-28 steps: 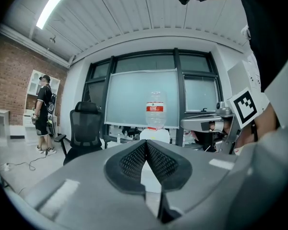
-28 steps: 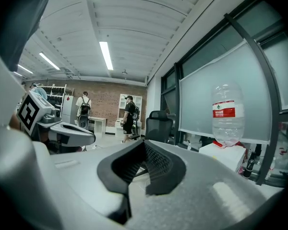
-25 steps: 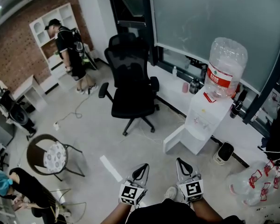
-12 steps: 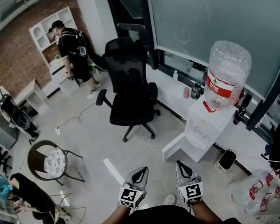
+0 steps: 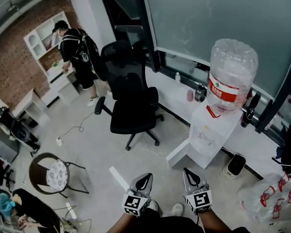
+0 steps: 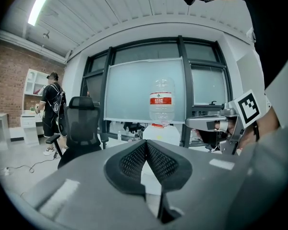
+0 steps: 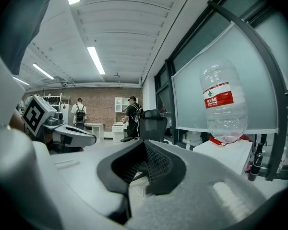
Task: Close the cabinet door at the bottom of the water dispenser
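The white water dispenser (image 5: pixel 211 127) stands by the window ledge with a large clear bottle (image 5: pixel 231 72) on top. Its bottom cabinet door (image 5: pixel 181 153) hangs open, swung out to the left over the floor. My left gripper (image 5: pixel 144 179) and right gripper (image 5: pixel 189 174) are side by side low in the head view, both shut and empty, well short of the door. In the left gripper view the shut left gripper (image 6: pixel 146 143) points at the dispenser (image 6: pixel 162 134). In the right gripper view the right gripper (image 7: pixel 145 145) is shut, with the bottle (image 7: pixel 224 104) to its right.
A black office chair (image 5: pixel 131 98) stands left of the dispenser. A person with a backpack (image 5: pixel 80 52) is at a white shelf far left. A round-seat chair (image 5: pixel 56 166), a white strip (image 5: pixel 118 177), a small black appliance (image 5: pixel 234 164) and plastic bags (image 5: pixel 269 195) are on the floor.
Both grippers and the head view have advanced toward the dispenser, which now looks larger. The person at the shelf has shifted a little. The jaws stayed shut.
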### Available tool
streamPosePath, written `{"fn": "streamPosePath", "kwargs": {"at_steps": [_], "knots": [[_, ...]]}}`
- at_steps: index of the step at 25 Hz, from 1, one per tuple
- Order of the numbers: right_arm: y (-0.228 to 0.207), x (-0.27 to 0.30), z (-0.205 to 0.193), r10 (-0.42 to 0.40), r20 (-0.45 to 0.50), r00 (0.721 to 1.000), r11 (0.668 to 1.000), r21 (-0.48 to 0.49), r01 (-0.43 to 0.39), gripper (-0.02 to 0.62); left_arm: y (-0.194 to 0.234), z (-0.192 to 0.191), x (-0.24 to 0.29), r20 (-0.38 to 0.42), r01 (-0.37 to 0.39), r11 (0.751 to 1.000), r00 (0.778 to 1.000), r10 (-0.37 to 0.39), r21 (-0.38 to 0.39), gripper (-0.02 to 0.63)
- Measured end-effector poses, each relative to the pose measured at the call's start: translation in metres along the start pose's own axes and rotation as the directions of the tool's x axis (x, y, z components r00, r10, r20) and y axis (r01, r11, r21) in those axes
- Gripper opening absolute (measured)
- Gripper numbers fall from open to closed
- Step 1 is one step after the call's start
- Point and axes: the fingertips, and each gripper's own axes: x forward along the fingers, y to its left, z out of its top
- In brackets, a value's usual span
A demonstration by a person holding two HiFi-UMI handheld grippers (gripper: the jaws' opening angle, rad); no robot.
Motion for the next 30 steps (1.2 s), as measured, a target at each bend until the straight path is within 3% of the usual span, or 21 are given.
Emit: {"fn": "streamPosePath", "kwargs": {"at_steps": [6,10,14,21,30], "knots": [[-0.007,0.013,0.008,-0.028,0.011,1.000,1.000,-0.007,0.028,0.004,0.003,0.000,0.022,-0.012,0.058,0.998,0.998,-0.059,-0.031,0.018],[-0.007,0.029,0.012,-0.023,-0.006,1.000,1.000,0.006,0.023,0.003,0.012,0.017,0.044,0.022,0.101,0.994,0.995,-0.101,-0.036,0.018],[-0.010,0.042,0.010,-0.071,-0.027,0.997,0.997,0.038,0.072,0.003,0.028,0.025,0.056,0.019,0.137,0.990,0.990,-0.136,-0.025,0.018],[-0.003,0.061,-0.001,-0.146,-0.073,0.987,0.989,-0.011,0.146,0.003,0.048,0.004,0.071,-0.025,0.212,0.977,0.977,-0.213,-0.022,0.018],[-0.028,0.084,-0.017,-0.244,-0.088,0.966,0.969,-0.067,0.239,0.003,0.055,-0.030,0.114,-0.060,0.337,0.941,0.939,-0.339,-0.040,0.018]]}}
